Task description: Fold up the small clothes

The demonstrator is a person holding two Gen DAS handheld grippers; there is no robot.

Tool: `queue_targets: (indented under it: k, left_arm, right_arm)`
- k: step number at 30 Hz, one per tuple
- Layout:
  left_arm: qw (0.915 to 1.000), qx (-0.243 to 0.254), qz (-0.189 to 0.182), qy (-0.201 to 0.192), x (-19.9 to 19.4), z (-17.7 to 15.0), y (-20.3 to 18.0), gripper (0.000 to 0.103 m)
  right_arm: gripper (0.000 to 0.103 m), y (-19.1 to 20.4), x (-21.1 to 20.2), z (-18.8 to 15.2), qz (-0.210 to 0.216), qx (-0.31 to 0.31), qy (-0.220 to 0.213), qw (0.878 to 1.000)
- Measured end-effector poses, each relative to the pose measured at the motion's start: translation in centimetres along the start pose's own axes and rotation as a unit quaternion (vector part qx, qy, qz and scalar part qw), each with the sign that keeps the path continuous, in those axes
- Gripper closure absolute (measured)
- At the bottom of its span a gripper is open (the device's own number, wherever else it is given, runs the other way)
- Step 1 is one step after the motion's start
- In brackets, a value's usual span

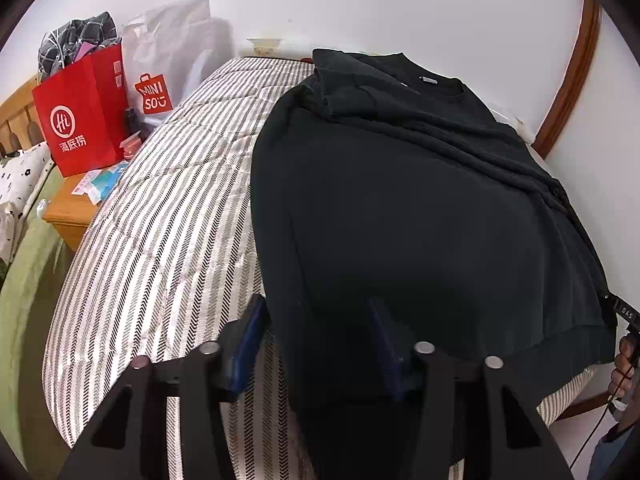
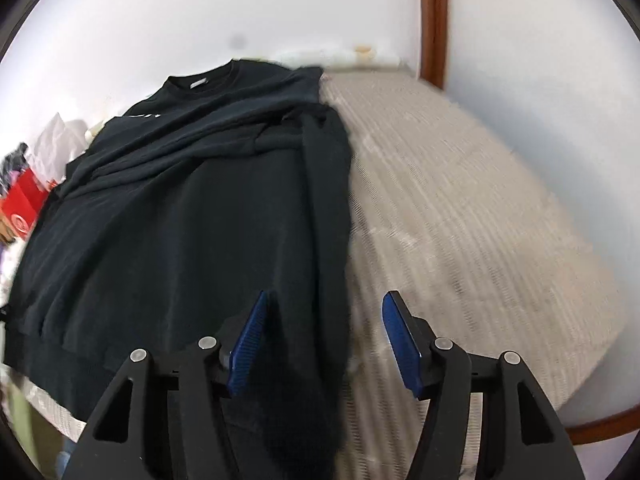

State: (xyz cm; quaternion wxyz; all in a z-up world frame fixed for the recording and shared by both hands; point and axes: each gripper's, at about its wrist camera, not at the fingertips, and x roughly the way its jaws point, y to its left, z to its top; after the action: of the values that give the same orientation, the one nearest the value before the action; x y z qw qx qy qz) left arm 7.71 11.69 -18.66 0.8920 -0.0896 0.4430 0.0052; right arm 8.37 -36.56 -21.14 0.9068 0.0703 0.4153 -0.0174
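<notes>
The dark navy cotton sweatshirt (image 1: 400, 208), spread on the striped quilted mattress (image 1: 160, 220), looks soft, limp and fairly heavy — best pinched at the near hem corners, which lie between the wide-spread fingers of both the left gripper (image 1: 316, 340) and right gripper (image 2: 324, 340), neither holding anything.
</notes>
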Motion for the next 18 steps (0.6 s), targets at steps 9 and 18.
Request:
queue_targets:
  k: [9, 18]
  left_arm:
    - [0.9999, -0.014, 0.002, 0.003, -0.1, 0.6, 0.3, 0.096]
    - [0.9979, -0.006, -0.05, -0.041, -5.0, 1.0, 0.2, 0.097]
  right_arm:
    - [0.094, 3.4, 0.9, 0.0, -0.006, -0.053, -0.022, 0.998]
    - [0.096, -1.0, -2.7, 0.9, 0.039, 0.003, -0.051, 0.998]
